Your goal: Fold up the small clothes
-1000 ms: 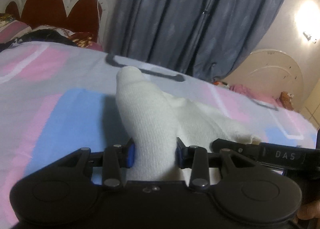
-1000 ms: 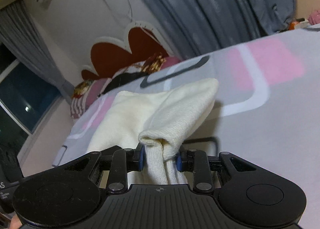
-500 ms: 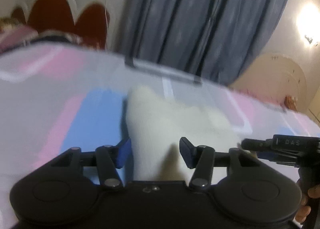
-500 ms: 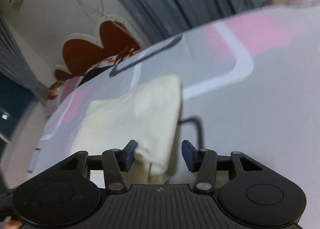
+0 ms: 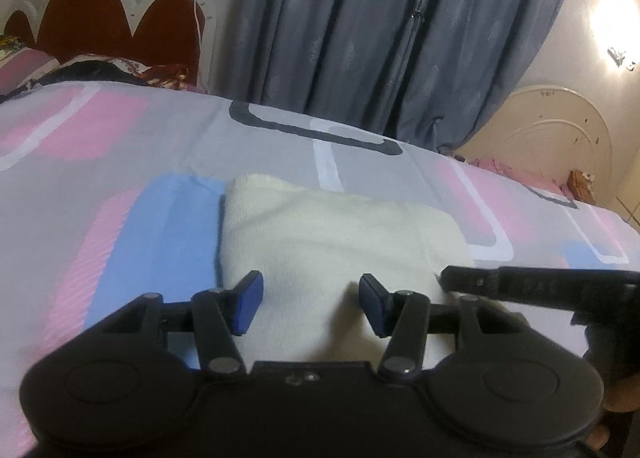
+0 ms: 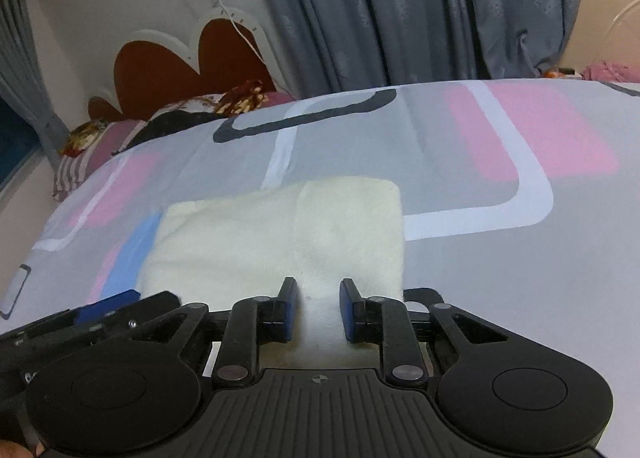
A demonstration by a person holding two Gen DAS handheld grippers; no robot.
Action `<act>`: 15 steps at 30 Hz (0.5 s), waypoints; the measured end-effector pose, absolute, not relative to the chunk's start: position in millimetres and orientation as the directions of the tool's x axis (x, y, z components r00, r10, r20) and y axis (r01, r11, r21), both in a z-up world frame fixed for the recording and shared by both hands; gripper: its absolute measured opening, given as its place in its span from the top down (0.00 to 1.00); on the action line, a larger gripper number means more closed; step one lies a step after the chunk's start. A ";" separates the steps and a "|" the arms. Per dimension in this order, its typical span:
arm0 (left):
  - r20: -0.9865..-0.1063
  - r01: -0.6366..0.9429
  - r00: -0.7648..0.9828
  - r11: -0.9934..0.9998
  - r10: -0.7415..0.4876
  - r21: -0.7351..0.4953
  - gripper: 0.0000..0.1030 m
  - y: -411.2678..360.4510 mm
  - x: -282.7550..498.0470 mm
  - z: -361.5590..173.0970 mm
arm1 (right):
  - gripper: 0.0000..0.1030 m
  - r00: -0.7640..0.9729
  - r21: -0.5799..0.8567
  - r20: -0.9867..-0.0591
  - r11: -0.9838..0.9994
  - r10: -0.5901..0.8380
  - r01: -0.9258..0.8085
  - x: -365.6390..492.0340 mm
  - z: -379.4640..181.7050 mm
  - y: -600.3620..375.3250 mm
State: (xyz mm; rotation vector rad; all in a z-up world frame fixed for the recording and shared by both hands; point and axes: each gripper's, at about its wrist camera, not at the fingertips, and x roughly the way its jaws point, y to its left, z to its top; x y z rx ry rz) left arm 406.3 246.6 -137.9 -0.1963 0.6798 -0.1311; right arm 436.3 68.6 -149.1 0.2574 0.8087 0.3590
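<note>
Two grippers hover low over a cream cloth [image 5: 320, 234] that lies folded flat on the bed [image 5: 120, 161], on a sheet printed with pink, blue and grey blocks. Seen from the left wrist, the cloth's long axis runs left to right across the view, its rounded fold edge at the left over a blue patch and its other end near the right gripper's [image 5: 520, 284] black fingers, which enter from the right edge. The left gripper [image 5: 311, 306] has its blue-padded fingers [image 5: 249, 300] spread wide, straddling the near edge of the cloth without pinching it. From the right wrist, the cloth [image 6: 280, 234] again stretches sideways, with a seam or fold line running away from the camera, a squarer upper layer at the right and a lower layer reaching left. The right gripper [image 6: 319, 308] has its fingers [image 6: 288, 308] parted to a narrower gap, the cloth's near edge lying between them, loose rather than clamped. A grey curtain [image 5: 400, 25] hangs behind the bed, and a red scalloped headboard [image 5: 100, 17] stands at the far left with pillows [image 6: 120, 129] piled below it.
</note>
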 end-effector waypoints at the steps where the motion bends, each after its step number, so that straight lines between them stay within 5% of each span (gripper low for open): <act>1: -0.607 0.055 0.773 0.973 -0.185 -0.226 0.51 248.2 397.4 -135.2 | 0.79 0.644 0.352 -0.646 0.909 0.410 -0.224 431.5 -144.0 69.1; 10: -0.644 0.091 0.746 0.984 -0.168 -0.152 0.51 230.0 349.4 -135.3 | 0.79 0.660 0.291 -0.614 0.902 0.432 -0.320 347.3 -124.3 69.6; 15: -0.659 0.085 0.740 0.990 -0.136 -0.110 0.46 219.7 346.8 -146.8 | 0.79 0.611 0.198 -0.716 0.938 0.337 -0.285 347.4 -157.2 80.1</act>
